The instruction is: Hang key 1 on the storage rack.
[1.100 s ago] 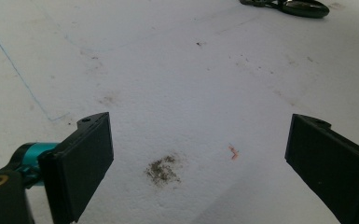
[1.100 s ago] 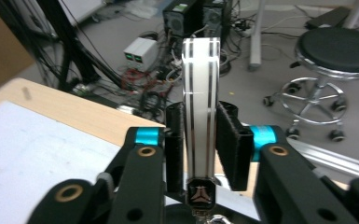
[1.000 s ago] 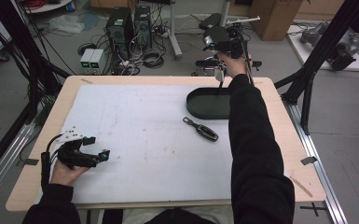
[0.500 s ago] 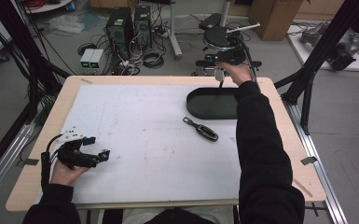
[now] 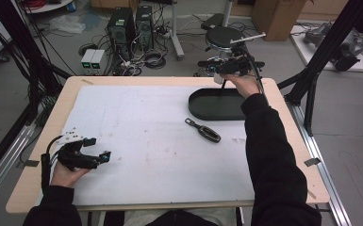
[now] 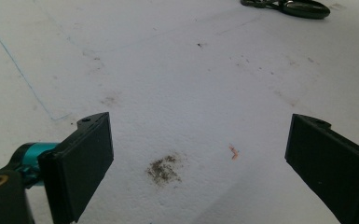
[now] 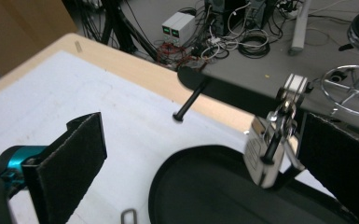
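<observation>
The left gripper [image 5: 104, 157] is rested on the white mat [image 5: 136, 132], jaws spread wide and nothing between them, unmoved since the earlier frame. The right gripper [image 7: 200, 163] is held over the black tray [image 5: 217, 106]; its jaws have just been opened, and a padlock [image 7: 266, 154] is seen against the right jaw, above the tray.

The tray [image 7: 205, 186] and padlock [image 7: 265, 154] are cut off or partly hidden.

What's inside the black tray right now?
The black tray looks bare where its floor shows in the high view. The right gripper holds a padlock above it, unreleased. The person's sleeve covers its near right end.
</observation>
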Demonstrator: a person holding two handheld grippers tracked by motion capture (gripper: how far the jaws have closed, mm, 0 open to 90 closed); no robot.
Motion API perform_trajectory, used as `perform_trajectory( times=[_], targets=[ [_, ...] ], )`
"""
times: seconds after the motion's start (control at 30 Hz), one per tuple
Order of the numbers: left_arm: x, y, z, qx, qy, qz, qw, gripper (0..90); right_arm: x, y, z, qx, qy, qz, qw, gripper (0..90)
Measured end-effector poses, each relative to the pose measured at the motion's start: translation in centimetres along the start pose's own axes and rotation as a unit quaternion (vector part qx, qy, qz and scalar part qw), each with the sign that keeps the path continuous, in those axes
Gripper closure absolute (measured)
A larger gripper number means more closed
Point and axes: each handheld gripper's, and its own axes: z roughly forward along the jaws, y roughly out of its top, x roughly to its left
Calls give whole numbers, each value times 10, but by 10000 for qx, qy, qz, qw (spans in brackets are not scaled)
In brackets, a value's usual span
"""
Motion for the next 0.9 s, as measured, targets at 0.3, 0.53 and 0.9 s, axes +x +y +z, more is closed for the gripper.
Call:
perform_trajectory(
  times=[0.3,0.53,0.9],
  targets=[
    [0,0,-1,-18,14,17,10000,81,12,-19,-2,124,142,-66,9998,8],
    [0,0,-2,-12,41,17,10000,81,22,-31,1,164,249,-167,9994,9],
    [0,0,-2,2,47,18,10000,81,36,-61,19,439,464,-278,9976,8]
  ],
)
